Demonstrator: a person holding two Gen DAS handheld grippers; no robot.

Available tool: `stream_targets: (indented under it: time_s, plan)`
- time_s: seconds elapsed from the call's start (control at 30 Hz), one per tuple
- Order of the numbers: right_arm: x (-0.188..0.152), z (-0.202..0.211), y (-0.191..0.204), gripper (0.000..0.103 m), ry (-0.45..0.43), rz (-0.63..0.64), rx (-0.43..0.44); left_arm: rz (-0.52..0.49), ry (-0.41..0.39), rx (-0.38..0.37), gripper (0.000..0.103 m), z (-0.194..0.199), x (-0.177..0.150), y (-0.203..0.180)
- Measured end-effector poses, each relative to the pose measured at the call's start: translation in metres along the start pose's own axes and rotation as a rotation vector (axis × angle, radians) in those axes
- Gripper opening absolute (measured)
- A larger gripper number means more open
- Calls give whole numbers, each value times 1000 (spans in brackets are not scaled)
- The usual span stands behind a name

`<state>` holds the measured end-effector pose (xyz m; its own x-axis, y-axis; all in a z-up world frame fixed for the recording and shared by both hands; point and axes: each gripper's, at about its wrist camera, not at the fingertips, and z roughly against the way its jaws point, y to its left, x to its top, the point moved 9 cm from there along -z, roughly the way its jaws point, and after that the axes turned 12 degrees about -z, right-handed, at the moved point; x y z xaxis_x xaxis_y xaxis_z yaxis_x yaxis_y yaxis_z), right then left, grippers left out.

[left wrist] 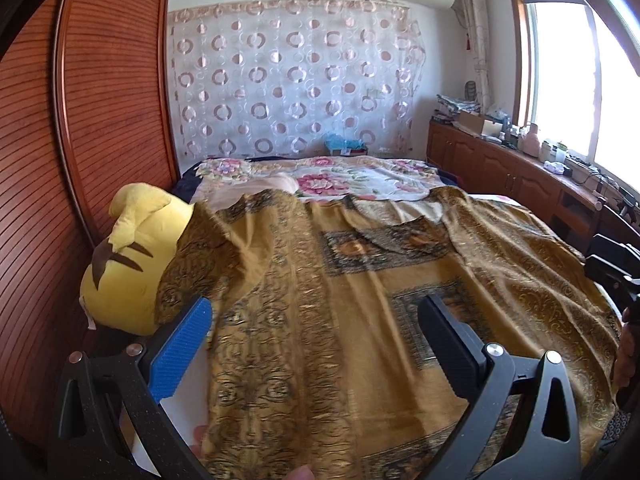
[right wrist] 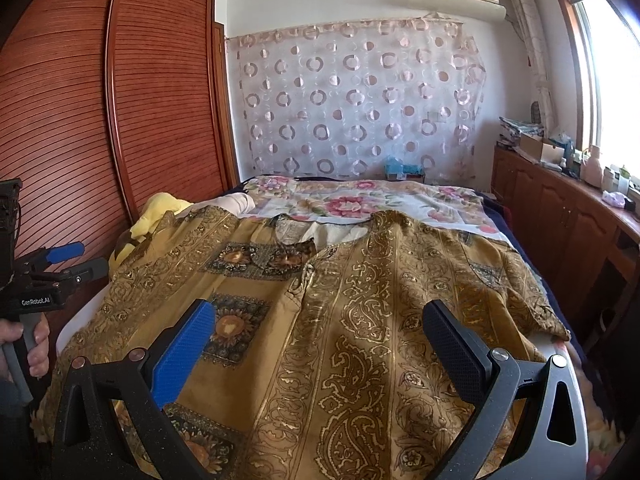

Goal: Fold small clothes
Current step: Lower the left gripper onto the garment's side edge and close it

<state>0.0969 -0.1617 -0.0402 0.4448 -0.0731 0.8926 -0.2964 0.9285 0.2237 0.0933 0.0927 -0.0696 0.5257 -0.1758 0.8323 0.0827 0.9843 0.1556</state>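
A golden-brown patterned garment (left wrist: pixel 340 280) lies spread over the bed, its collar toward the far end; it also fills the right wrist view (right wrist: pixel 340 320). My left gripper (left wrist: pixel 316 312) is open and empty, hovering above the garment's left part. My right gripper (right wrist: pixel 320 320) is open and empty above the garment's middle. The left gripper also shows at the left edge of the right wrist view (right wrist: pixel 60 264), held in a hand. Part of the right gripper shows at the right edge of the left wrist view (left wrist: pixel 612 276).
A yellow plush toy (left wrist: pixel 128 256) lies at the bed's left edge, partly under the garment. A floral sheet (right wrist: pixel 360 204) covers the bed's far end. A wooden wardrobe (right wrist: pixel 100 120) stands on the left. A low wooden cabinet (right wrist: pixel 560 208) with clutter runs under the window.
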Motion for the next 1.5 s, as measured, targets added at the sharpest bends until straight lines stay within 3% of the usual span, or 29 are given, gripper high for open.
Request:
stream_targets:
  time_s: [0.43,0.87,1.23,1.3,1.4,1.5]
  plan:
    - [23,-46,12,103,78,101,51,38,71,14,103,-40,-16,67]
    - [40,-98,5,103,194,155,88,205,191,-11,83,-87,-49,135]
    - [40,-132,14,103,319,171,147,306,323,-70,80,-112,-80,142]
    - [41,-134,14,103,335,173,154,311,347,-92,69,-116,-85,141]
    - [46,-137,10,103,349,163,163,340,345,-142,60,-117,-87,139]
    - [49,-139,3,103,352,151,161,361,329,-184,41,-116,-83,134]
